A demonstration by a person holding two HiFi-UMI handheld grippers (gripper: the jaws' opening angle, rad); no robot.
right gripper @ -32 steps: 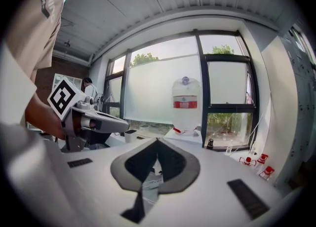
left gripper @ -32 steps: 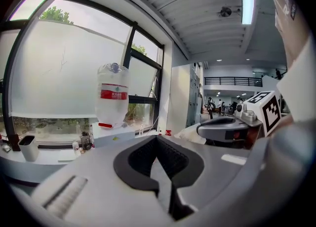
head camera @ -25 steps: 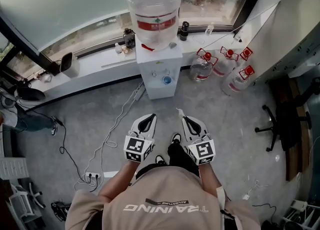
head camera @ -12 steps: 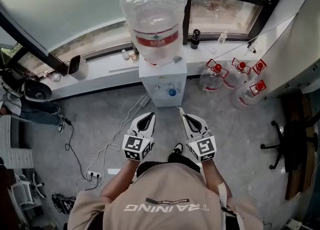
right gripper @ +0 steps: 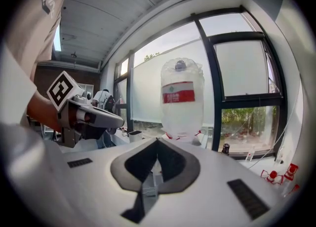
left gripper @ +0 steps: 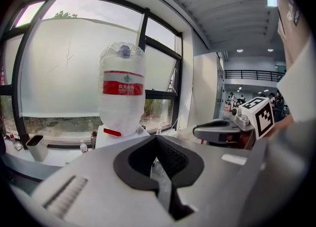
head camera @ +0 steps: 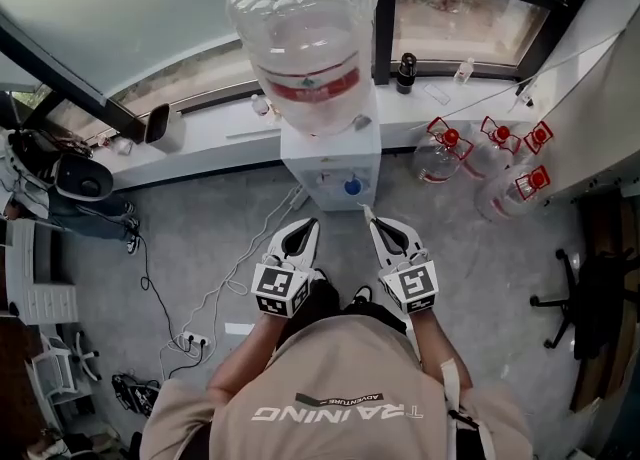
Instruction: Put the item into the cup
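Observation:
I stand facing a white water dispenser point(head camera: 330, 163) that carries a big clear bottle point(head camera: 300, 43) with a red label. My left gripper point(head camera: 308, 221) and right gripper point(head camera: 372, 220) are held side by side at waist height, both pointing at the dispenser's front and just short of it. The left gripper point(left gripper: 157, 138) is shut; I cannot make out anything held in it. The right gripper point(right gripper: 157, 142) is shut on a thin white item point(head camera: 364, 211) whose tip pokes out past the jaws. I see no cup that I can be sure of.
Three clear jugs with red caps point(head camera: 490, 153) stand on the floor to the right of the dispenser. A white windowsill point(head camera: 200, 138) behind it holds a dark container point(head camera: 158, 123) and small bottles point(head camera: 405, 73). Cables and a power strip point(head camera: 190, 340) lie at floor left.
The dispenser has come nearer and sits more directly ahead of both grippers. The grippers keep their side-by-side pose and stay shut, with the white item still in the right one.

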